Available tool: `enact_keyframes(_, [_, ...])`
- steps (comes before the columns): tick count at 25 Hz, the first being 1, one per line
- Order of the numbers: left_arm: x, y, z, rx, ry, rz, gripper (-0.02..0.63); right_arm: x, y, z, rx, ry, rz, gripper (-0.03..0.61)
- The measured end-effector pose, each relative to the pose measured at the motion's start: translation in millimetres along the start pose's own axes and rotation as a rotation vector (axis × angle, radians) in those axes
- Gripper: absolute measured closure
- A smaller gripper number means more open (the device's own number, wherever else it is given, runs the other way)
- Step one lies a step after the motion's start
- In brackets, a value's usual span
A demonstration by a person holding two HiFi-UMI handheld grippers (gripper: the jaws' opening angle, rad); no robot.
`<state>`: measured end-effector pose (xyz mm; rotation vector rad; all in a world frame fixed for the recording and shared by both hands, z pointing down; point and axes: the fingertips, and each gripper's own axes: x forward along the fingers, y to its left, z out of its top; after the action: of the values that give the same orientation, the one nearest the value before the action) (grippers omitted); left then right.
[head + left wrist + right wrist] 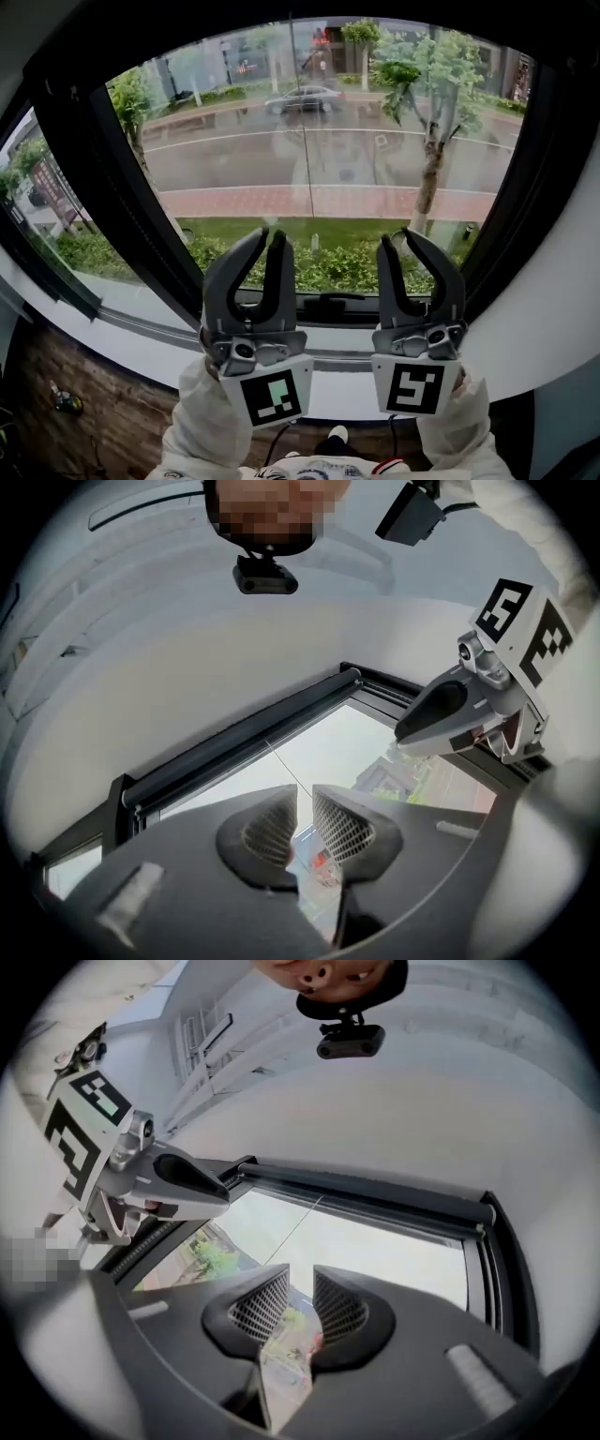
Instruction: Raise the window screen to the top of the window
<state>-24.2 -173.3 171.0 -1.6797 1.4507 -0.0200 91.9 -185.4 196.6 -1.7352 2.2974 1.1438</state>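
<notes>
The window (309,159) fills the head view, its glass uncovered and showing a wet street. The screen's dark bar (246,729) (375,1200) lies along the top of the frame, and a thin cord (292,103) hangs down mid-pane. My left gripper (268,234) and right gripper (399,239) stand side by side above the sill, pointing up at the glass. Each has a narrow gap between its jaws and nothing in it. The left gripper (302,801) and the right gripper (302,1281) each look up at the top frame between ribbed pads.
A black latch handle (328,305) sits on the lower frame between the two grippers. The white sill (141,337) runs below it. Dark frame posts (94,169) flank the pane, and a wooden floor (84,394) lies at lower left.
</notes>
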Motion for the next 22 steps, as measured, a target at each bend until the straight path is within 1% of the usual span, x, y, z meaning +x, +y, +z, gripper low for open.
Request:
enact_keyframes(2, [-22, -11, -12, -0.034, 0.033, -0.005, 0.563, -19, 17, -14, 0.058, 0.047, 0.02, 0.497])
enact_keyframes(4, [-47, -20, -22, -0.067, 0.064, -0.009, 0.584, -41, 34, -20, 0.095, 0.083, 0.029, 0.508])
enact_keyframes(7, [-86, -23, -25, -0.125, 0.115, -0.02, 0.611, -76, 61, -14, 0.208, 0.137, 0.038, 0.546])
enact_keyframes(9, [-120, -25, -26, -0.197, 0.16, -0.038, 0.611, -103, 83, -8, 0.288, 0.183, 0.057, 0.572])
enact_keyframes(12, [-191, -37, -27, -0.329, 0.229, -0.073, 0.612, -156, 120, -1, 0.445, 0.266, 0.091, 0.572])
enact_keyframes(14, [-245, -44, -24, -0.37, 0.262, -0.099, 0.612, -200, 145, 7, 0.546, 0.301, 0.123, 0.574])
enact_keyframes(16, [-295, -45, -19, -0.386, 0.291, -0.126, 0.612, -245, 167, 18, 0.591, 0.316, 0.134, 0.574])
enact_keyframes(18, [-338, -42, -13, -0.407, 0.314, -0.144, 0.612, -283, 186, 32, 0.607, 0.333, 0.12, 0.574])
enact_keyframes(22, [-392, -31, 2, -0.424, 0.344, -0.173, 0.612, -322, 216, 63, 0.61, 0.38, 0.106, 0.574])
